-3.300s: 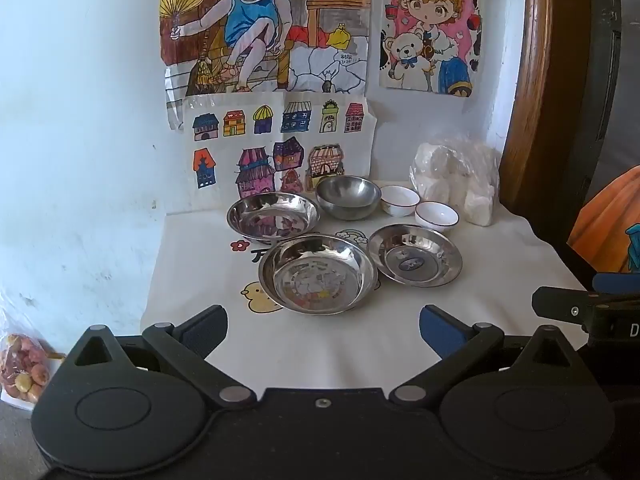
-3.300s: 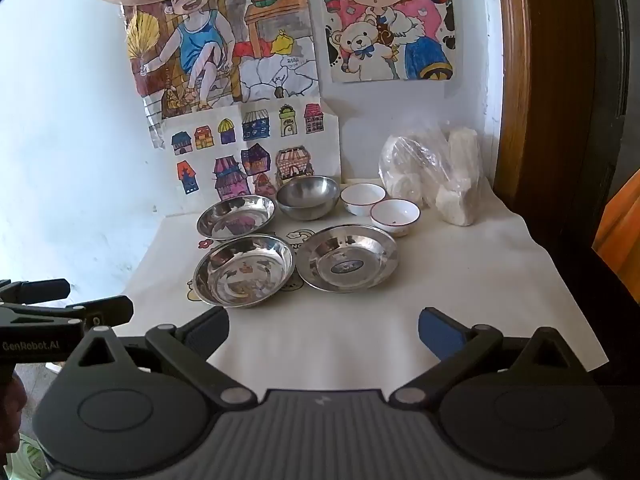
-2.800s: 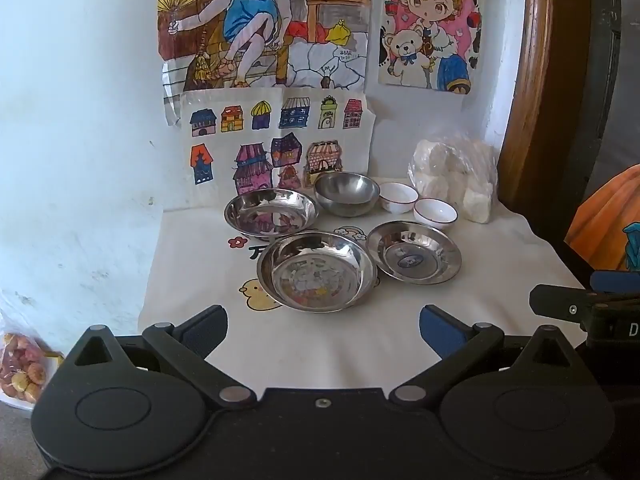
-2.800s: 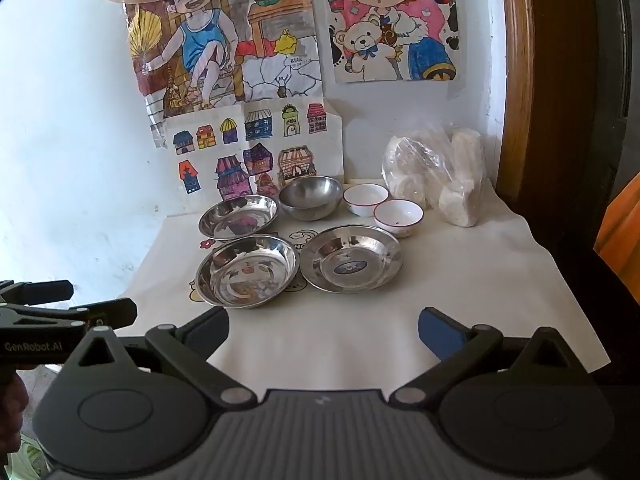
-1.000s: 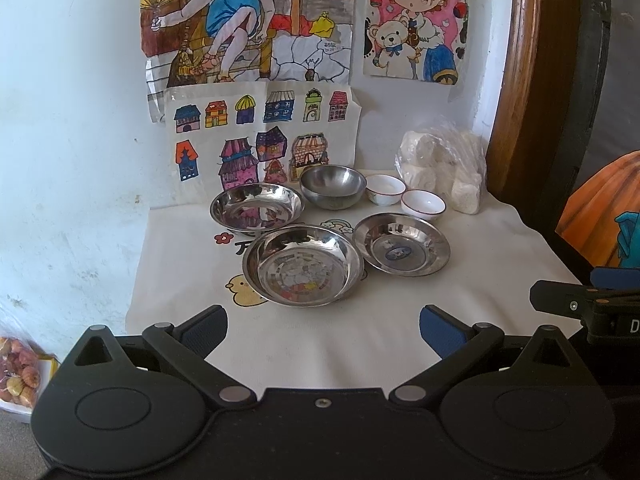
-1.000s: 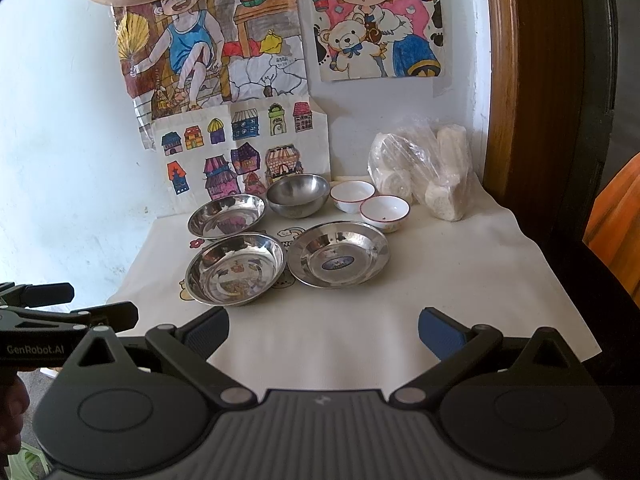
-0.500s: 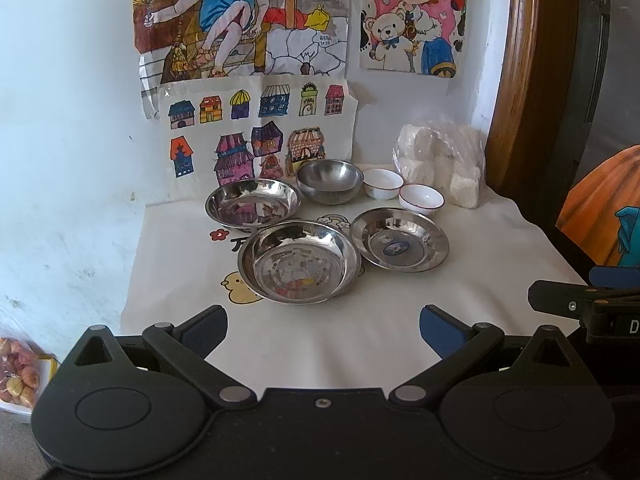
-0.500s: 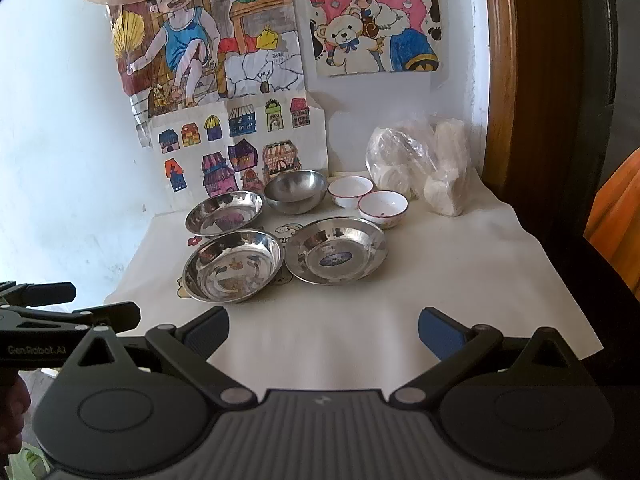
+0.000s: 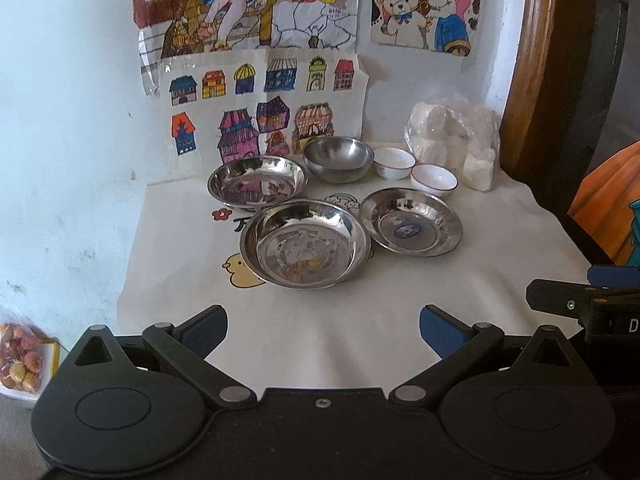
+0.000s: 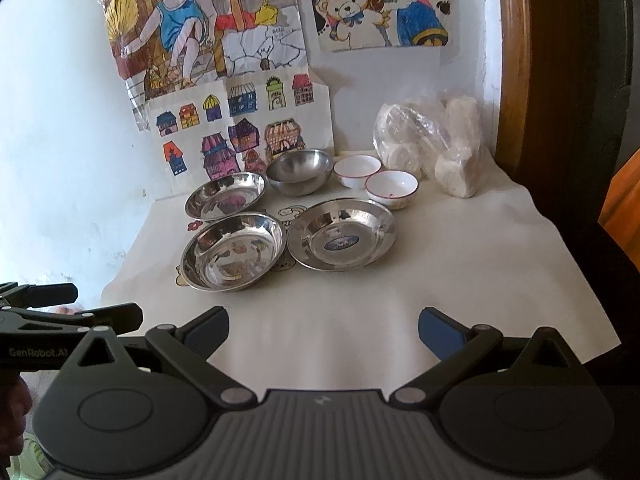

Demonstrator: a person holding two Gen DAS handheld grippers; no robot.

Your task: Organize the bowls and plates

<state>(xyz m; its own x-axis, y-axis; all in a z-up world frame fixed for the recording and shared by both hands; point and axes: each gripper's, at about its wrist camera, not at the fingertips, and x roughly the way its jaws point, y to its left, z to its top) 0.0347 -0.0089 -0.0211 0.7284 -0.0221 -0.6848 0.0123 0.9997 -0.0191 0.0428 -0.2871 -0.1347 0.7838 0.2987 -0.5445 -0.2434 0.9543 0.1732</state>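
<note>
Both grippers — left gripper [image 9: 322, 330], right gripper [image 10: 323, 330] — hover wide apart and empty, well short of the steel plates [image 9: 305, 249]; two small white bowls [image 10: 392, 189] apparently touch.

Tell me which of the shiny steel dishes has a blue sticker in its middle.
The flat wide-rimmed steel plate at front right, beside the two small white bowls; the other steel dishes show no blue sticker.

White cloth [image 9: 500, 240] with printed duck [image 9: 240, 274] covers your table; children's coloured drawings [image 9: 264, 108] taped on the wall behind; clear plastic bag of white lumps [image 10: 436, 152] at your far right corner; wooden frame [image 9: 528, 60] beside it; packet of sweets [image 9: 20, 360] low left.
</note>
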